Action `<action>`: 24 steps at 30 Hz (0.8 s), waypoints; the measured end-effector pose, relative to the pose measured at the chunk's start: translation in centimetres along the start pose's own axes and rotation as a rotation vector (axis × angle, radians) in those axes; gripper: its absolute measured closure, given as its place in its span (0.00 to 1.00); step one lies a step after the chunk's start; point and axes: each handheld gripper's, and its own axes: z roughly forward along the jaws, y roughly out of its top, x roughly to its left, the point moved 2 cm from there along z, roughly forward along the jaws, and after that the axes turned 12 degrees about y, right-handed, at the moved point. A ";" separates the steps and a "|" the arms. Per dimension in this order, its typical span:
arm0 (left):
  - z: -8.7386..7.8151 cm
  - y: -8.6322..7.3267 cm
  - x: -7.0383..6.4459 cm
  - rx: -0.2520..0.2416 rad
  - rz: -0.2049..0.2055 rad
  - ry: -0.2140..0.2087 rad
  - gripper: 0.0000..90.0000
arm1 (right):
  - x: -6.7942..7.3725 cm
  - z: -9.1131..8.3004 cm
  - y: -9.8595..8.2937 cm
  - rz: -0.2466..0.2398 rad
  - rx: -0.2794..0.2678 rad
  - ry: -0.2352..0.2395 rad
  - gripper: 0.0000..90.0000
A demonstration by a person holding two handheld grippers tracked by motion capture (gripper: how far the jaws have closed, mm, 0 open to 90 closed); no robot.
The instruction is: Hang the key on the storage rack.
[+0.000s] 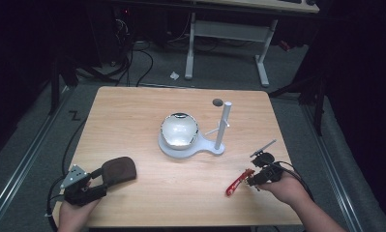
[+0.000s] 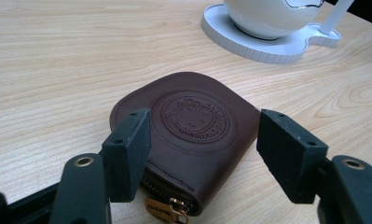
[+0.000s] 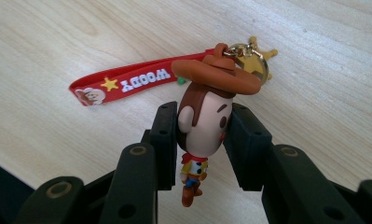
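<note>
At the near left edge of the table (image 1: 132, 111), the left gripper (image 1: 99, 180) sits with its fingers (image 2: 127, 154) spread wide to either side of a brown pouch (image 1: 118, 169), apart from the leather on both sides. The left gripper view adds what the high view cannot resolve: a round embossed stamp on the pouch's face, stitching along its rim, and a brass zip pull at the near corner, under the left finger. The pouch lies flat on the wood.

At the near right, the right gripper (image 1: 251, 180) is closed on a keychain (image 1: 240, 181). From above this reads as little more than a red strip on the table beside the hand. The right gripper view shows a small cowboy figure (image 3: 203, 126) clamped by the head between the fingers (image 3: 164, 140), hat pointing away, body hanging toward the camera; a red strap (image 3: 127, 84) lettered WOODY and a gold star charm (image 3: 258, 60) trail from the hat onto the table.

Farther in, mid-table, a white stand (image 1: 193, 147) carries a glossy bowl (image 1: 179, 129), with a white post (image 1: 223, 123) rising at its right.
</note>
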 end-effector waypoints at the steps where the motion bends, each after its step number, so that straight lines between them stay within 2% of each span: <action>1: 0.0 0.0 0.0 0.001 0.001 0.000 0.39 | 0.1 -0.1 0.0 -0.003 -0.001 0.000 0.73; 6: 0.1 0.0 0.0 0.000 0.002 -0.003 0.39 | 0.7 -0.8 0.1 -0.029 0.001 -0.001 0.73; 24: 0.2 -0.1 0.0 0.004 0.000 -0.006 0.39 | 2.1 -3.9 0.7 -0.060 -0.020 -0.019 0.73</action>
